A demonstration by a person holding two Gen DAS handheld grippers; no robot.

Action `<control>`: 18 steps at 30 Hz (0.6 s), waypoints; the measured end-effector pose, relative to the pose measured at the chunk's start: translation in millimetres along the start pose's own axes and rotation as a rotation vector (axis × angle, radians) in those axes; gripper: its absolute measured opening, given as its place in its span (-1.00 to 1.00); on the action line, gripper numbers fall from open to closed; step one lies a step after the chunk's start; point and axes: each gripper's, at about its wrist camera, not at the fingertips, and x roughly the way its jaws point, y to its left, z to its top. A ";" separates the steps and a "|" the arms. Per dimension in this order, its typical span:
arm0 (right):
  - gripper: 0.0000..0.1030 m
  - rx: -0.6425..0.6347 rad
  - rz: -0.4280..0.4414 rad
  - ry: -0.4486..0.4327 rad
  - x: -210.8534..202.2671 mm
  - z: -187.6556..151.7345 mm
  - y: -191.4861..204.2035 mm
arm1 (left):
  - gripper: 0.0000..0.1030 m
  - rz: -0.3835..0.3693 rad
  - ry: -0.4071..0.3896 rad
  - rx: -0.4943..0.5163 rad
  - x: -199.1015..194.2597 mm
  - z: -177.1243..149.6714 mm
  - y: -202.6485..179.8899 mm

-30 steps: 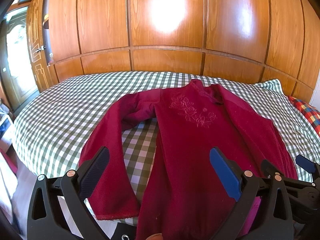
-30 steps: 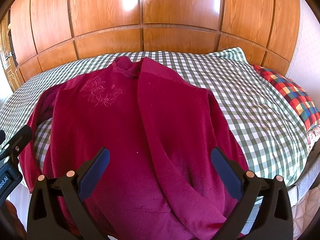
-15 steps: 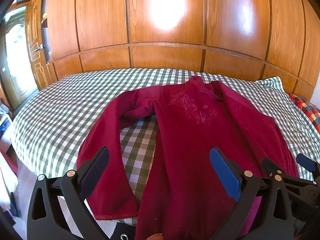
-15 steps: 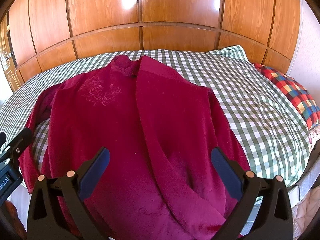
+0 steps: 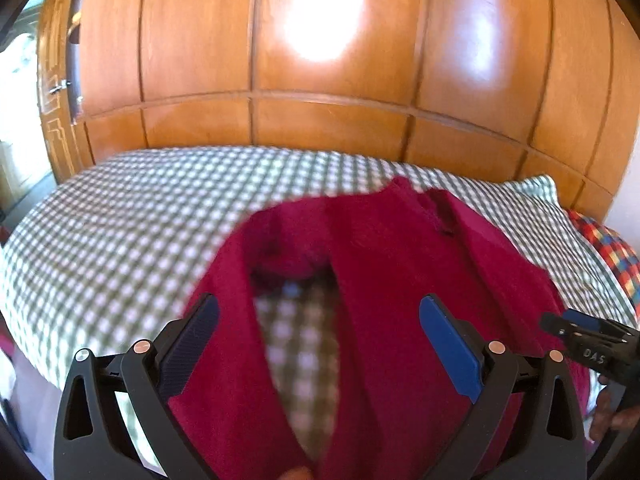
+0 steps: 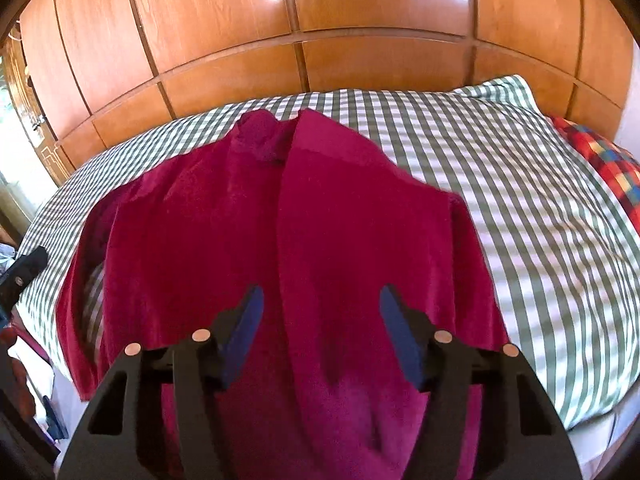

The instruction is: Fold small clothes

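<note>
A dark red fleece top (image 6: 340, 220) lies spread on the green-and-white checked bed (image 6: 520, 200), its right side folded over the body. The left sleeve (image 5: 236, 304) runs down beside a gap of bare sheet. My right gripper (image 6: 320, 294) hangs over the lower part of the folded flap; its jaws are closing, the fabric lies in the gap between them, and the pads are not pressing on it. My left gripper (image 5: 318, 304) stands wide open above the left sleeve and the body's edge, holding nothing. The left wrist view is blurred.
A wooden panelled wall (image 5: 320, 80) runs behind the bed. A multicoloured checked pillow (image 6: 604, 160) lies at the far right. The bed's near edge drops off at the bottom right (image 6: 592, 432). The right gripper's tip (image 5: 580, 328) shows in the left wrist view.
Both grippers have moved in closer over the top, which now fills more of each view. The right jaws have narrowed from wide open. The left jaws keep their width.
</note>
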 end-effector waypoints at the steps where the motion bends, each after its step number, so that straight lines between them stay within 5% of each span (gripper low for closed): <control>1: 0.18 0.000 0.004 0.003 5.0 5.8 -0.5 | 0.93 -0.001 0.006 -0.004 5.1 6.0 5.5; 9: 0.18 -0.009 -0.003 0.107 80.4 54.5 8.5 | 0.45 -0.035 0.090 0.046 79.4 62.8 17.4; 12: 0.18 -0.021 -0.032 0.142 108.1 65.4 7.7 | 0.44 -0.030 0.122 0.095 113.8 79.2 7.8; 14: -0.07 -0.046 -0.047 0.145 117.0 70.9 6.5 | 0.44 -0.034 0.147 0.135 136.6 85.1 -2.1; 15: -0.42 -0.060 -0.048 0.144 119.7 73.8 5.2 | 0.42 -0.034 0.168 0.175 152.4 86.2 -10.1; 16: -0.72 -0.068 -0.036 0.143 119.5 76.0 2.7 | 0.16 -0.040 0.197 0.205 166.5 85.2 -15.9; 18: -0.89 -0.065 -0.010 0.143 114.0 79.4 -7.8 | -0.27 -0.064 0.309 0.233 201.1 79.3 -21.8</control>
